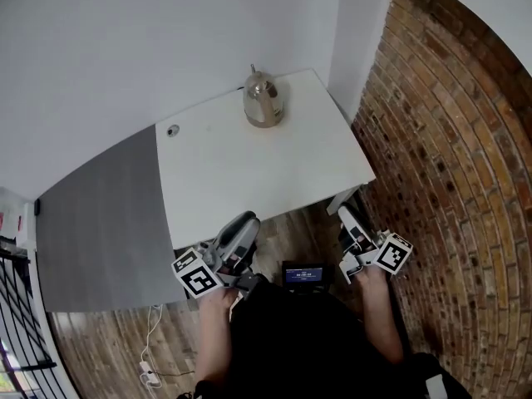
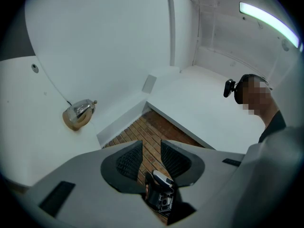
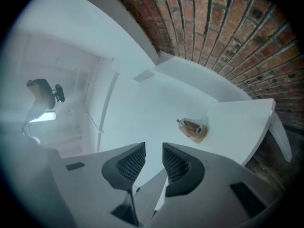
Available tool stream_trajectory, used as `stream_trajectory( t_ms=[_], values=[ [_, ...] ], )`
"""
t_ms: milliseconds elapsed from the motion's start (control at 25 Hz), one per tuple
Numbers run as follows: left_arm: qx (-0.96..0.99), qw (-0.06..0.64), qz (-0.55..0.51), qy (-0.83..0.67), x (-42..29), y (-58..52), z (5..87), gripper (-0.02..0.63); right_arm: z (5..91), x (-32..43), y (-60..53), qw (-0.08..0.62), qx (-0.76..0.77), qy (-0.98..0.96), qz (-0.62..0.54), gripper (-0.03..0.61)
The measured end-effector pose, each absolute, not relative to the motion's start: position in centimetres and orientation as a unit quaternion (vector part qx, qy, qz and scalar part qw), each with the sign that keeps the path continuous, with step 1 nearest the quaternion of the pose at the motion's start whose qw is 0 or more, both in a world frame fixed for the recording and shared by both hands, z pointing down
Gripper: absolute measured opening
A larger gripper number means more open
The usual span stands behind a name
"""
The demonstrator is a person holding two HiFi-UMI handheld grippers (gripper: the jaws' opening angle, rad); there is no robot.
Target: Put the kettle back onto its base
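We see the kettle (image 1: 264, 100) in the upper middle of the head view. It has a rounded, domed body of shiny metal with a small knob on top, and it stands at the far edge of the white surface (image 1: 249, 181), close to the plain white wall. The surface is smooth and matte, with a small round hole (image 1: 173, 130) near its upper-left corner. A flat grey panel (image 1: 100, 223) lies along its left side. A rough red brick wall (image 1: 449, 140) fills the right of the frame, and wooden floorboards (image 1: 108, 347) show at the lower left.

Both tongs sit low in the head view, off the near edge of the surface and well apart from the kettle. The left tongs (image 1: 246, 221) are at lower centre-left and the right tongs (image 1: 342, 209) at lower centre-right, each bearing a cube with black-and-white square markers.

In the left gripper view the left tongs (image 2: 151, 153) stand spread, and their dark ribbed pads (image 2: 129, 159) pinch nothing. The kettle (image 2: 79, 114) appears small at centre-left, above and left of them. In the right gripper view the right tongs (image 3: 153, 158) are likewise spread and empty. There the kettle (image 3: 194, 129) sits above and to the right of them in the frame, far off on the surface.
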State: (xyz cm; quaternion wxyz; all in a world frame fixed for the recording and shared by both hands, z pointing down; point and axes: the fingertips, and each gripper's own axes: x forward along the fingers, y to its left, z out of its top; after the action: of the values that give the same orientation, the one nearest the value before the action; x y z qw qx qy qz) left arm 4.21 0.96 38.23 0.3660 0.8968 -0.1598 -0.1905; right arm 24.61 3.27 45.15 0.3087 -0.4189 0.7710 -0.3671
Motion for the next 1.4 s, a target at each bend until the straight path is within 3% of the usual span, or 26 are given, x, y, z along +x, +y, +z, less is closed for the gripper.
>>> stream_trajectory(
  t_ms=[640, 880, 1400],
  values=[
    [0.888, 0.384, -0.205, -0.148, 0.6, -1.3, 38.5, 0.12, 41.6, 19.7, 0.8, 0.31, -0.406, 0.787, -0.347, 0.111],
    [0.883, 0.393, -0.209, -0.147, 0.4, -1.5, 39.0, 0.12, 42.3, 19.6, 0.8, 0.305, -0.409, 0.78, -0.363, 0.075],
    [0.882, 0.399, -0.21, -0.138, 0.8, -1.3, 39.2, 0.12, 42.3, 20.2, 1.6, 0.308, -0.415, 0.776, -0.362, 0.066]
  ],
)
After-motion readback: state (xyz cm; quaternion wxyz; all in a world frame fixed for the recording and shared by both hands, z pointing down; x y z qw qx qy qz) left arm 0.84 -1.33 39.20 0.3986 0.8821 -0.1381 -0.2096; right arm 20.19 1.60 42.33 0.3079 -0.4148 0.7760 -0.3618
